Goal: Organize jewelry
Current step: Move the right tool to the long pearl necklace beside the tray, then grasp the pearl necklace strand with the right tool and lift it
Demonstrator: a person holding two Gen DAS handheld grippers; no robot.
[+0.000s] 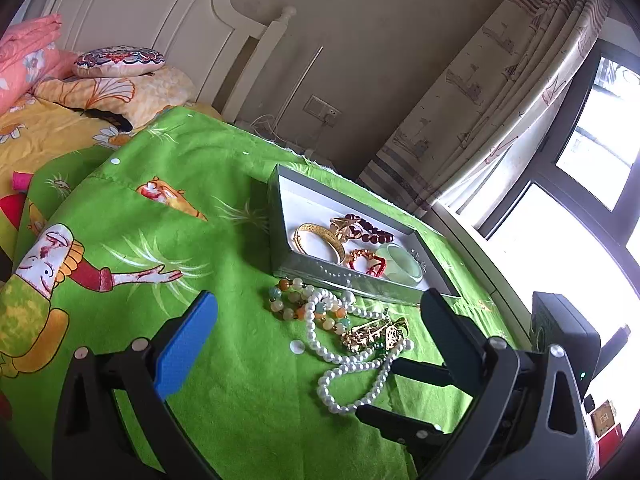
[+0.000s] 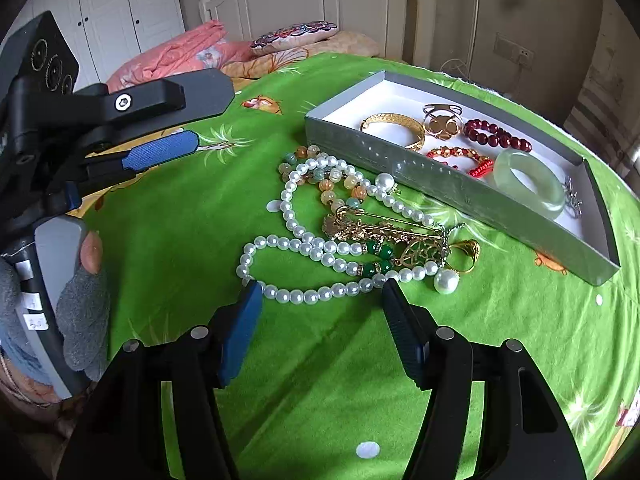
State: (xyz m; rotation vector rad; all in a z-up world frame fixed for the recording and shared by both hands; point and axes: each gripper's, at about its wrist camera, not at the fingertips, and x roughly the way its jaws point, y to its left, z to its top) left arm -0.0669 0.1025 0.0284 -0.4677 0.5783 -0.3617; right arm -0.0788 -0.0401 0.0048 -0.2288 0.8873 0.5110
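A grey tray (image 2: 452,188) with a white floor holds a gold bangle (image 2: 396,128), a rose-gold ring (image 2: 442,122), a dark red bead bracelet (image 2: 498,136), a red and gold bracelet (image 2: 460,158) and a pale jade bangle (image 2: 528,184). In front of it lies a tangle: a pearl necklace (image 2: 304,248), a multicolour bead bracelet (image 2: 332,184), a gold brooch (image 2: 384,232) and a gold ring (image 2: 466,254). My right gripper (image 2: 320,292) is open, its tips at the near pearl strand. My left gripper (image 1: 316,304) is open above the same pile (image 1: 344,328); it also shows in the right wrist view (image 2: 192,120).
Everything lies on a green cartoon-print cloth (image 1: 168,240) over a bed. Pillows (image 1: 120,60) and a white headboard (image 1: 160,20) are behind. A curtain (image 1: 500,80) and a window (image 1: 580,180) stand to the right. The tray (image 1: 352,276) sits near the cloth's far edge.
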